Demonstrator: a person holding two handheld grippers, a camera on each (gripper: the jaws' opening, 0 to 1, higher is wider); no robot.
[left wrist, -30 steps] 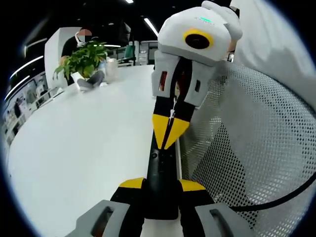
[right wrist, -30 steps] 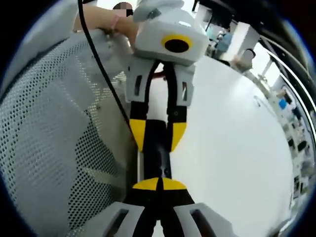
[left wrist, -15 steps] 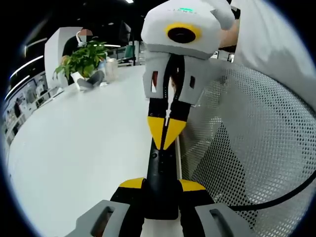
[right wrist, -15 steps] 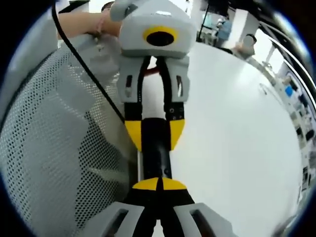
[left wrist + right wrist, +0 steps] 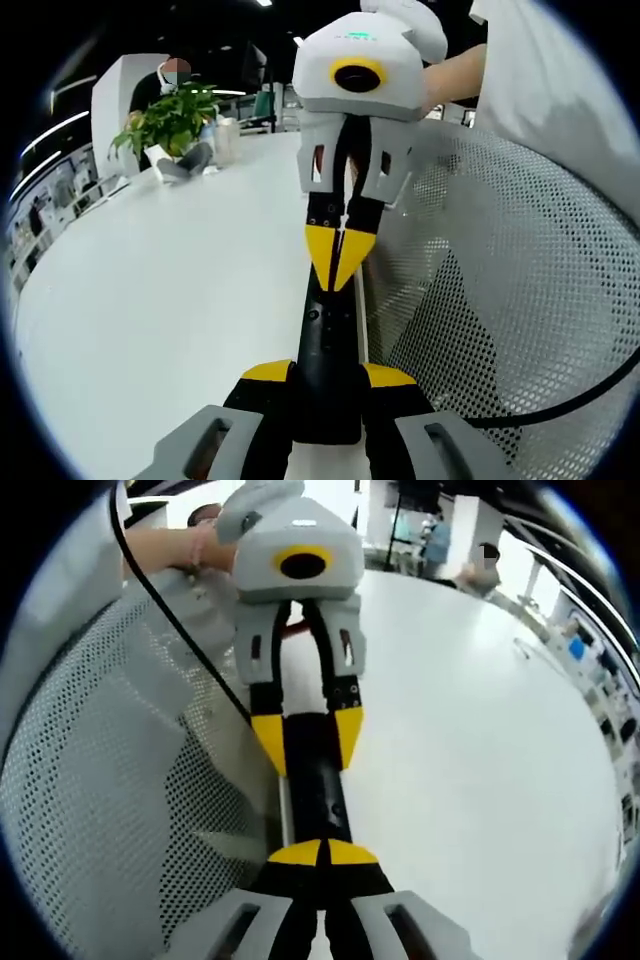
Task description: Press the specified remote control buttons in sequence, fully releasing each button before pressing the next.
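A long black remote control (image 5: 325, 350) lies lengthwise between the yellow-tipped jaws of my left gripper (image 5: 328, 376), which is shut on its near end. My right gripper (image 5: 336, 266) comes down from above with its yellow tips shut together, and their point rests on the remote's far half. In the right gripper view my own shut tips (image 5: 322, 853) sit on the remote (image 5: 317, 785). Beyond them, the left gripper (image 5: 308, 738) clamps the remote's other end between its yellow pads (image 5: 268, 742). I cannot make out the buttons.
The remote sits over the edge of a white table (image 5: 170, 290) beside a white mesh chair back (image 5: 500, 300). A potted plant (image 5: 170, 118) and a cup stand at the table's far end. A black cable (image 5: 170, 610) crosses the mesh.
My right gripper has straightened up and drawn back a little along the remote, its shut tips staying on it. The left gripper keeps its hold and has not moved.
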